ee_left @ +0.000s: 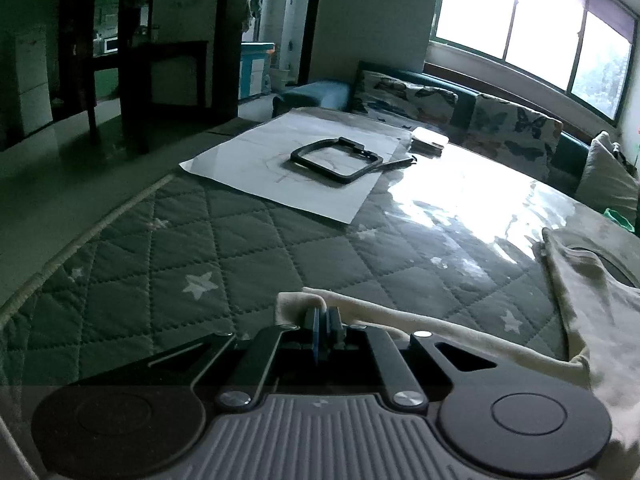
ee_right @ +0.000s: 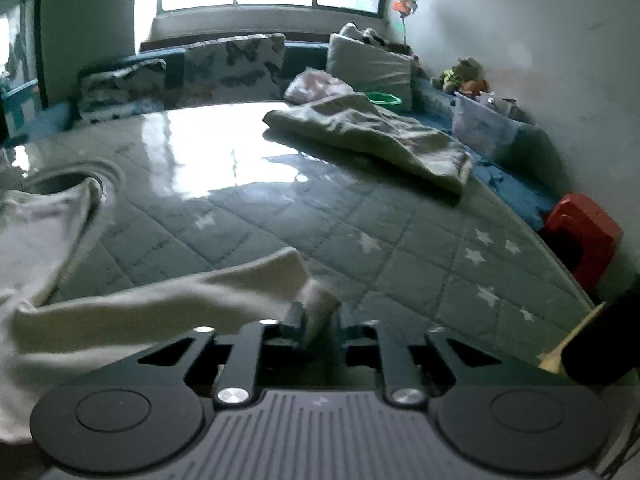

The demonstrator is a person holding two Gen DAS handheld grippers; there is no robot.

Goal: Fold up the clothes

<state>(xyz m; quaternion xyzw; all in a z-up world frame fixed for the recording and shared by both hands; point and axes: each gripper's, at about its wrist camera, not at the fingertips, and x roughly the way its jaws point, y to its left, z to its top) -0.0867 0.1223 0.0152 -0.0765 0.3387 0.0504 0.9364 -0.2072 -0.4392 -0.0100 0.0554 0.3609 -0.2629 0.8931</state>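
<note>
A cream garment (ee_left: 580, 300) lies spread on the quilted, star-printed table cover (ee_left: 200, 248). One sleeve stretches left from it to my left gripper (ee_left: 323, 312), which is shut on the sleeve's end just above the cover. In the right wrist view the same garment (ee_right: 36, 232) lies at the left, its neck opening at the far left. Its other sleeve (ee_right: 160, 296) runs to my right gripper (ee_right: 319, 314). Those jaws stand apart, and the blurred sleeve end hangs loosely in the gap between them.
A white paper sheet (ee_left: 288, 160) with a black square frame (ee_left: 336, 158) lies at the table's far side. A second crumpled garment (ee_right: 372, 136) lies at the far right. A red stool (ee_right: 580, 232) stands beside the table, and cushions (ee_left: 512, 128) line the sofa behind it.
</note>
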